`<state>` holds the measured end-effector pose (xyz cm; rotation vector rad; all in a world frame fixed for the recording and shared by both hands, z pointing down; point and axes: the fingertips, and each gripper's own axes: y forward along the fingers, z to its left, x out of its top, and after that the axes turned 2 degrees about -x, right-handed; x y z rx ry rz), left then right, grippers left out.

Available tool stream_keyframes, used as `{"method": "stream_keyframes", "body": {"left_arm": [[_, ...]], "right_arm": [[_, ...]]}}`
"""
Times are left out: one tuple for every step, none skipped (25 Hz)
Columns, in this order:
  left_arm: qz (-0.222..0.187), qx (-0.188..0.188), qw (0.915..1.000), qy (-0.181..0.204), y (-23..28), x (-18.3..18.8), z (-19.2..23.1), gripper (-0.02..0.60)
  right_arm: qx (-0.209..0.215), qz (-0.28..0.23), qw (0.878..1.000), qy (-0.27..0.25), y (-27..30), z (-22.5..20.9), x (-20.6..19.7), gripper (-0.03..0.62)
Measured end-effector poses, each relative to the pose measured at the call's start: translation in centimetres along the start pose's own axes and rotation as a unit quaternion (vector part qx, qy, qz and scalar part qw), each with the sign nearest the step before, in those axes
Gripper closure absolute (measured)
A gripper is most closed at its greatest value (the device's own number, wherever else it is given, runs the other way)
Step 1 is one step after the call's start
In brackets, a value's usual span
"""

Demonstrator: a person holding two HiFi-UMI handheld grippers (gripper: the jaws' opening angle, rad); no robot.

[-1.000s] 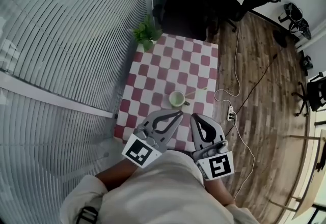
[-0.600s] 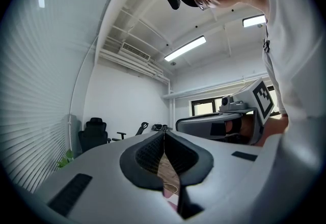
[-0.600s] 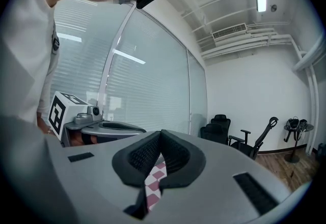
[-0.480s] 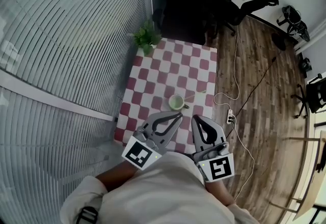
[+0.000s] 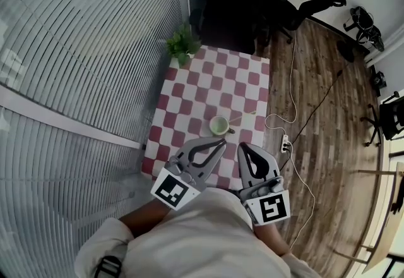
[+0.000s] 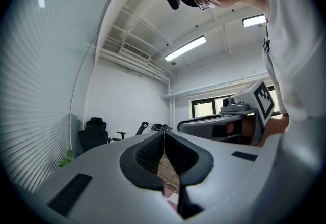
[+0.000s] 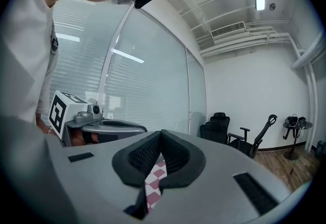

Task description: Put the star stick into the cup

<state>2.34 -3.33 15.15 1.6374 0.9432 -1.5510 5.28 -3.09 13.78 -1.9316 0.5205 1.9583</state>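
**Both tongs closed and empty, star stick lying beside the cup**

The left tongs (image 5: pixel 221 141) and the right tongs (image 5: pixel 241 146) are held side by side over the near edge of the checkered tabletop (image 5: pixel 211 84), close to the person's body. In the left gripper view the left tongs (image 6: pixel 164 134) are seen with their jaws brought together at the tips, and nothing is caught between them. In the right gripper view the right tongs (image 7: pixel 160 134) are likewise seen pressed together, with only red and white squares visible through the gap below the pads. The green cup (image 5: pixel 219 124) is stood upright on the near part of the tabletop, just beyond the tips of the tongs. The star stick (image 5: pixel 245 115) is laid flat on the tabletop just to the right of the cup and slanted towards the far right; whether it touches the cup cannot be told. A potted plant (image 5: pixel 181 45) is placed at the far left corner. Beyond the far edge, black office chairs (image 5: pixel 297 5) are seen on the wooden floor (image 5: pixel 328 112).
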Motion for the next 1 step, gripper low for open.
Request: {"method": "stream_keyframes", "body": {"left_arm": [[0.001, -0.001, 1.0, 0.003, -0.02, -0.02, 0.02, 0.549]], "right_arm": [[0.0, 0.0, 1.0, 0.0, 0.01, 0.03, 0.01, 0.563]]}}
